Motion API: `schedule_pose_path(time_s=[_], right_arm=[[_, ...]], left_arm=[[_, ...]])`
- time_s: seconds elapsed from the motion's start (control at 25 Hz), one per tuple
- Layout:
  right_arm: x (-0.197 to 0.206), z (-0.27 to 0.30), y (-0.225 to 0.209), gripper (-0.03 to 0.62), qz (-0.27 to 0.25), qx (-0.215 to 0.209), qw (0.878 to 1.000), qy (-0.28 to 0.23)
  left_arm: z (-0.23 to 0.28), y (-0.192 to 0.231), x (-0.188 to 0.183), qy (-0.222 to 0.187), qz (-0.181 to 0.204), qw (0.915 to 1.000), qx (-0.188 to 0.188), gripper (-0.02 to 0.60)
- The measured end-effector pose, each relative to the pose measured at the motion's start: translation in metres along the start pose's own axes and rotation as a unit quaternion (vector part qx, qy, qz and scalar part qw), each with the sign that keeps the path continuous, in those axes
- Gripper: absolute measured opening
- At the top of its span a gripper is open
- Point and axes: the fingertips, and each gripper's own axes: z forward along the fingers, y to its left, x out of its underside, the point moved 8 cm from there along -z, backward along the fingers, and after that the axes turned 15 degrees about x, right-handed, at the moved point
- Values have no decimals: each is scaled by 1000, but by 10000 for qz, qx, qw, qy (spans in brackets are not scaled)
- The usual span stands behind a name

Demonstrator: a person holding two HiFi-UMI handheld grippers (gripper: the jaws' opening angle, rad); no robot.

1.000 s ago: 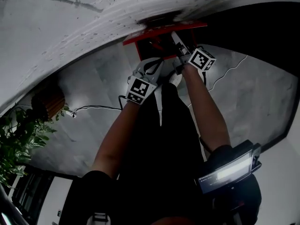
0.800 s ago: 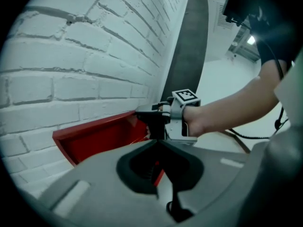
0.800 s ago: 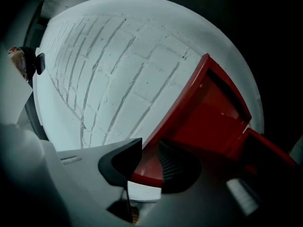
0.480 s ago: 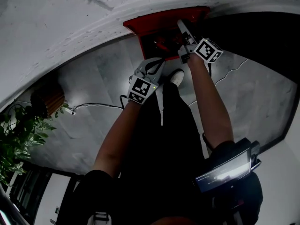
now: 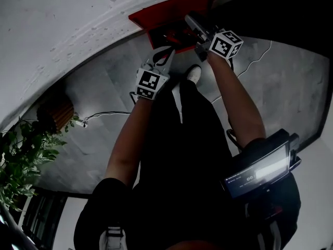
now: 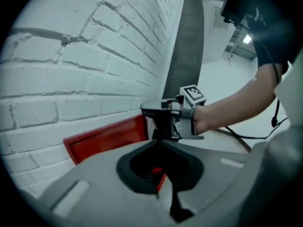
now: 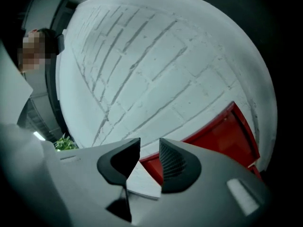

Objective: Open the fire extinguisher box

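In the head view, the red fire extinguisher box [image 5: 156,20] sits on the floor [image 5: 93,103] at the foot of the white brick wall [image 5: 62,35], with its front already swung partly open. The left gripper [image 5: 167,53] reaches to the box's near edge and the right gripper [image 5: 193,25] hangs over its upper side. The person's shoe [image 5: 193,74] stands just beside the box, so a door that drops or springs back could land on it. Counted here: one box, two grippers, one shoe in sight, one potted plant [image 5: 23,158] well off to the left.

In the left gripper view, the left gripper's jaws are drawn together at the tips. A thin red edge shows in the hollow between the pads, and I take it to be part of the box, so this gripper looks clamped on the box. That hold is narrow. If it is pulled at an angle, the metal edge could slide out and the door fall shut. One red panel [image 6: 104,138] and one other gripper show ahead.

In the right gripper view, the right gripper's [image 7: 149,157] jaws stand apart and are closing, with nothing pressed between them. Only wall and the red box [image 7: 222,131] show beyond the gap. If they close short of the box, they would catch air or scrape brick, leaving the left gripper to carry the door alone. One box and two pads are in view.
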Motion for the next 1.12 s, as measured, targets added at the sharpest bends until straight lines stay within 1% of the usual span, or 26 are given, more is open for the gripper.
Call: schedule_pose_path(time_s=[0.04, 0.12, 0.24, 0.44, 0.52, 0.64, 0.76, 0.92, 1.0, 1.12], right_arm=[[-3, -7, 8, 117, -154, -91, 9998, -8], [-11, -21, 27, 65, -456, -304, 9985, -51], [-22, -48, 62, 18, -918, -648, 9936, -95], [-42, -106, 117, 9, -1728, -1031, 9794, -149], [-52, -132, 139, 9, -2030, -1069, 9730, -237], [-76, -174, 179, 11, -2438, -1109, 9622, -493], [-85, -199, 218, 9, -2717, -1315, 9512, -635], [-77, -205, 242, 11, -3093, -1589, 9349, -709], [-78, -208, 252, 9, -3085, -1719, 9323, -778], [-87, -225, 273, 11, -2934, -1842, 9346, -803]], left_arm=[[-2, -3, -5, -31, 39, 10000, -5, 0], [-8, -11, -16, -108, 126, 9999, 5, 0], [-23, -30, -32, -232, 216, 9995, 55, 0], [-54, -76, -70, -542, 352, 9976, 235, 0], [-68, -99, -89, -705, 438, 9958, 394, 0], [-94, -133, -127, -948, 685, 9916, 559, 0], [-115, -144, -148, -1252, 707, 9881, 554, 0], [-129, -144, -158, -1468, 742, 9847, 573, 0], [-136, -150, -169, -1463, 788, 9843, 601, 0], [-149, -169, -187, -1518, 794, 9834, 605, 0]])
